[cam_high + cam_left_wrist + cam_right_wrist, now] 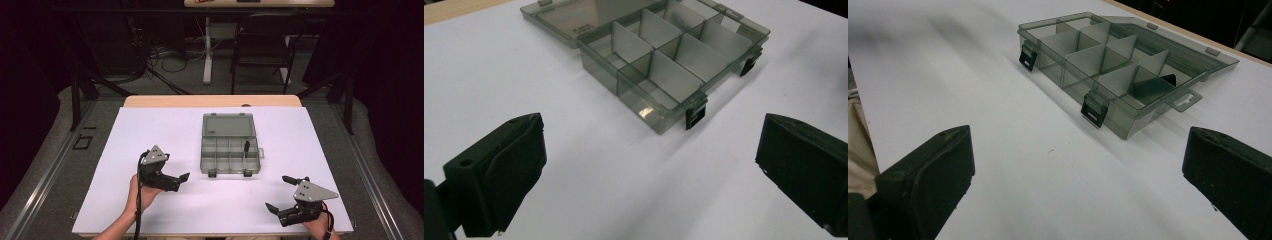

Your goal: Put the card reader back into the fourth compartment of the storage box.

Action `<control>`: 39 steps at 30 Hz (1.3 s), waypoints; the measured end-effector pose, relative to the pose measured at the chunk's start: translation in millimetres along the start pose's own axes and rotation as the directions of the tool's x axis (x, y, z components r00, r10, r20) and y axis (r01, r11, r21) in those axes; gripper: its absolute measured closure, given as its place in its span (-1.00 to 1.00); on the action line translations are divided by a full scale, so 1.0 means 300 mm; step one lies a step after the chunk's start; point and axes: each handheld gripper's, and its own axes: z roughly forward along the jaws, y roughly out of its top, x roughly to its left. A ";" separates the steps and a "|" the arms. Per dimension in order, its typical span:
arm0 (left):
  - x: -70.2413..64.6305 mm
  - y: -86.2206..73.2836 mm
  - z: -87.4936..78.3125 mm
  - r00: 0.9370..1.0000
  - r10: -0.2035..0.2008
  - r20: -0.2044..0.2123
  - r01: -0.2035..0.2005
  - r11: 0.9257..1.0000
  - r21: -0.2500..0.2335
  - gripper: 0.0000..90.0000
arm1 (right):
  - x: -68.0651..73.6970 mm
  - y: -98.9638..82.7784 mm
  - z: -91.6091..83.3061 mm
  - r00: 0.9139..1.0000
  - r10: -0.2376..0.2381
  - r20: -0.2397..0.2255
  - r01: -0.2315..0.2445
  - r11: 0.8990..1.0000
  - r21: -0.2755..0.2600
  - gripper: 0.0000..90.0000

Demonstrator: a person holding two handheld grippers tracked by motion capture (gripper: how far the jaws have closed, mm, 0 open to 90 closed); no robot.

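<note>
A clear grey plastic box [230,150] lies open near the middle of the white table [150,210], a little toward the far side. Its lid [228,125] is folded back flat on the far side, and the tray part nearer the person is split by thin dividers [676,75] into small compartments. Two dark latches [1094,111] hang from the near edge, and a small hanging tab [1187,101] sticks out on the right side. One dark small object [246,146] sits in a compartment at the right of the tray; what it is cannot be told.

The box looks light, thin-walled and stiff, with smooth sides that would likely slip under a loose pinch, and it may slide on the table if pushed. The lid hinge and the latches seem the weakest parts. A good hold would probably be across the tray's outer wall or on the free edge of the lid, not on a divider.

The left gripper [177,181] rests near the table to the left of the box, its jaws spread wide with nothing between them. The right gripper [282,194] is well to the near right of the box, also wide open and empty. Neither touches the box.
</note>
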 end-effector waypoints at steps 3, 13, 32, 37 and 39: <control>-0.002 -0.032 -0.014 1.000 -0.009 -0.009 0.009 1.000 -0.006 -1.00 | 0.000 0.000 0.001 1.000 0.001 -0.001 -0.001 1.000 0.000 -1.00; 0.005 -0.114 -0.048 0.999 -0.032 -0.039 0.032 0.999 -0.008 -1.00 | 0.002 0.000 0.002 1.000 0.001 -0.002 -0.001 1.000 0.003 -1.00; -0.003 -0.198 -0.096 0.997 -0.036 -0.067 0.035 0.999 -0.026 -1.00 | 0.001 -0.002 0.006 1.000 0.003 -0.003 -0.003 1.000 0.012 -1.00; -0.018 -0.220 -0.110 0.996 -0.023 -0.081 0.021 0.999 -0.035 -1.00 | 0.001 -0.002 0.007 1.000 0.002 -0.004 -0.002 1.000 0.013 -1.00; -0.024 -0.226 -0.114 0.996 -0.013 -0.090 0.010 0.999 -0.039 -1.00 | -0.001 -0.003 0.006 1.000 0.002 -0.003 -0.002 1.000 0.012 -1.00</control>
